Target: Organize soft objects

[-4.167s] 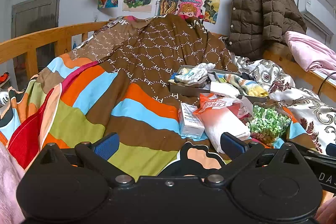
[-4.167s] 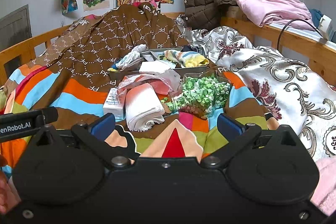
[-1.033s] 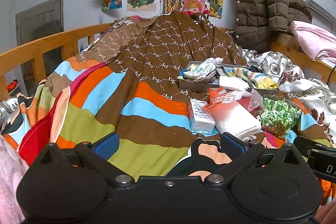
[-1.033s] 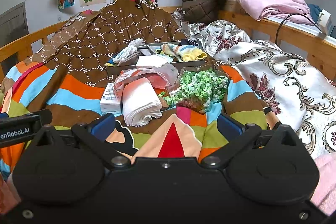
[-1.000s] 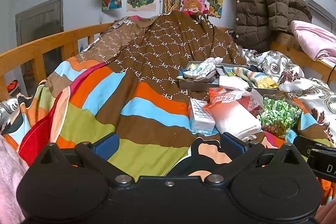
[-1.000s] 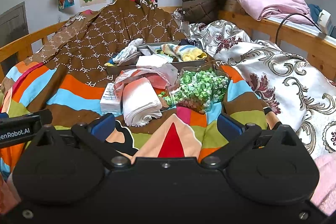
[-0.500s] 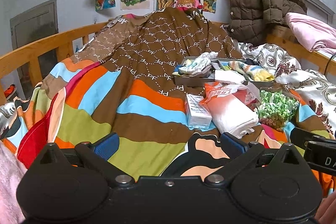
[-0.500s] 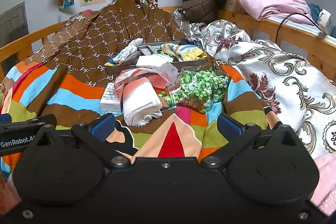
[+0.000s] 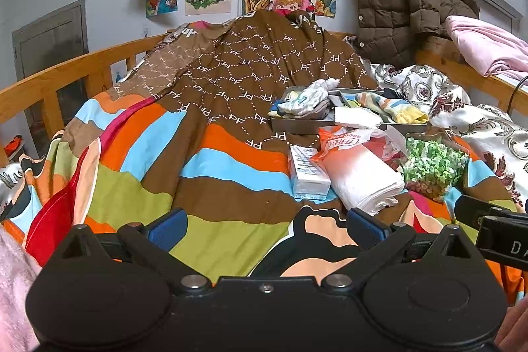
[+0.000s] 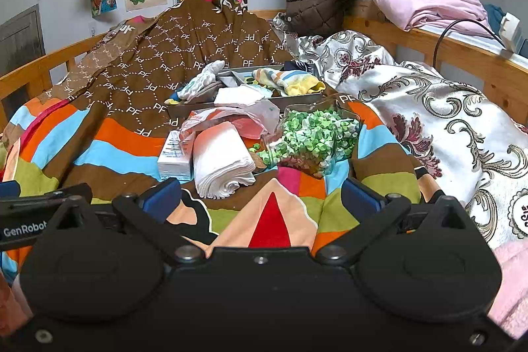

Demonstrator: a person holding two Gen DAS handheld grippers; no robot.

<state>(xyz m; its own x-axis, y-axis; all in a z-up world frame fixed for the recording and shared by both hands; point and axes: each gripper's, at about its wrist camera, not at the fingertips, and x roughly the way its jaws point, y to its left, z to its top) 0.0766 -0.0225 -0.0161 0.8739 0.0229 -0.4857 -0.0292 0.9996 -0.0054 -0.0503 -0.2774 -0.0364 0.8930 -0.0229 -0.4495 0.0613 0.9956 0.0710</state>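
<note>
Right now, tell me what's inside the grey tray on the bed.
The grey tray holds bunched socks at its left, a striped yellow-toed sock at its right, and white folded cloth at the front. Its floor and anything beneath them is covered.

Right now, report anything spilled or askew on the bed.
The clear container of green paper stars lies tipped on the striped quilt, with a few stars spilled beside the folded white cloth. Socks hang over the grey tray's rim.

One tray (image 10: 204, 112), one folded towel (image 10: 221, 162), one small box (image 10: 175, 155) — socks perhaps three.
</note>
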